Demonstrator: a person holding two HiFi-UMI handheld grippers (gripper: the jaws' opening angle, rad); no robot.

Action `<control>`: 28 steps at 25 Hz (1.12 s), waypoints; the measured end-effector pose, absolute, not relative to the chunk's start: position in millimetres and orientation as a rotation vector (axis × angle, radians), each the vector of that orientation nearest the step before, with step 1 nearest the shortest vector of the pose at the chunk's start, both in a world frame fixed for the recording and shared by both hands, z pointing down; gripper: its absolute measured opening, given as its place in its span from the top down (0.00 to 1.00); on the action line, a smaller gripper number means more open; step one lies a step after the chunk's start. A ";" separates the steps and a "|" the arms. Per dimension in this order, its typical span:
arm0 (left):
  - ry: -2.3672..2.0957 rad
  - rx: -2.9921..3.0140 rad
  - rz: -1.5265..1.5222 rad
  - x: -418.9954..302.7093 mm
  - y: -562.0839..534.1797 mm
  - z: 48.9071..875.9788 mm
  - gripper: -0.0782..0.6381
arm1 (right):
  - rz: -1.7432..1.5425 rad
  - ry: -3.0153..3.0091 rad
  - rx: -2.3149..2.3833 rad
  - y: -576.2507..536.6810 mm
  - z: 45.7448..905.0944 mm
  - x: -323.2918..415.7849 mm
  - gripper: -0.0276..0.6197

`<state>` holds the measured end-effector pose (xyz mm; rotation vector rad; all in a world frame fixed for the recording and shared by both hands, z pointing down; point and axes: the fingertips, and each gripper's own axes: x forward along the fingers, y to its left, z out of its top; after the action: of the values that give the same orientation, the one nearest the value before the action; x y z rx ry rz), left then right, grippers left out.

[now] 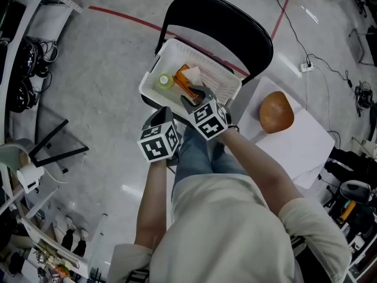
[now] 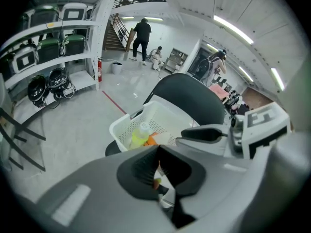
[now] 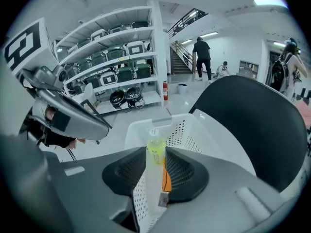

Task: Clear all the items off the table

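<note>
In the head view the left gripper (image 1: 160, 115) hangs over the person's lap at the 6 o'clock side of a white perforated basket (image 1: 150, 82). The left gripper view shows its fingers (image 2: 141, 166) pressed together with nothing between them.

The basket sits on the seat of a black chair (image 1: 235, 28). Inside it, a yellow-green bottle (image 1: 164, 81) with a white cap lies toward the 9 o'clock side. An orange packet (image 1: 182, 82) lies just beside it at its 3 o'clock, and a white item (image 1: 192, 73) rests against the packet's 12 o'clock end.

The right gripper (image 1: 194, 99) hovers at the basket's 5 o'clock rim, close beside the left one. In the right gripper view its fingers (image 3: 126, 176) stand a narrow gap apart and grip nothing. Through the gap the bottle and the orange packet show down in the basket.

At 3 o'clock of the basket stands a white desk (image 1: 294, 149). A brown domed object (image 1: 277, 112) sits on its near corner, well apart from both grippers.
</note>
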<state>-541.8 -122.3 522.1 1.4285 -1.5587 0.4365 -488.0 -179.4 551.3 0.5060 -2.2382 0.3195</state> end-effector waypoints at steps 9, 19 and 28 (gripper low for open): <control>-1.495 1.544 0.478 -499.8 -133.2 495.3 0.88 | 0.329 -2.252 0.671 -183.3 505.4 -440.1 0.96; -1.416 1.700 0.578 -443.2 -140.7 474.1 0.88 | 0.366 -2.257 0.821 -177.1 473.5 -377.6 0.96; -1.339 1.903 0.668 -385.6 -142.4 453.3 0.88 | 0.399 -2.245 0.955 -157.7 457.6 -319.6 0.96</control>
<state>-385.6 -142.4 453.3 1.9033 -1.3394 0.6678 -319.6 -157.7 457.6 0.9553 -2.2453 0.3993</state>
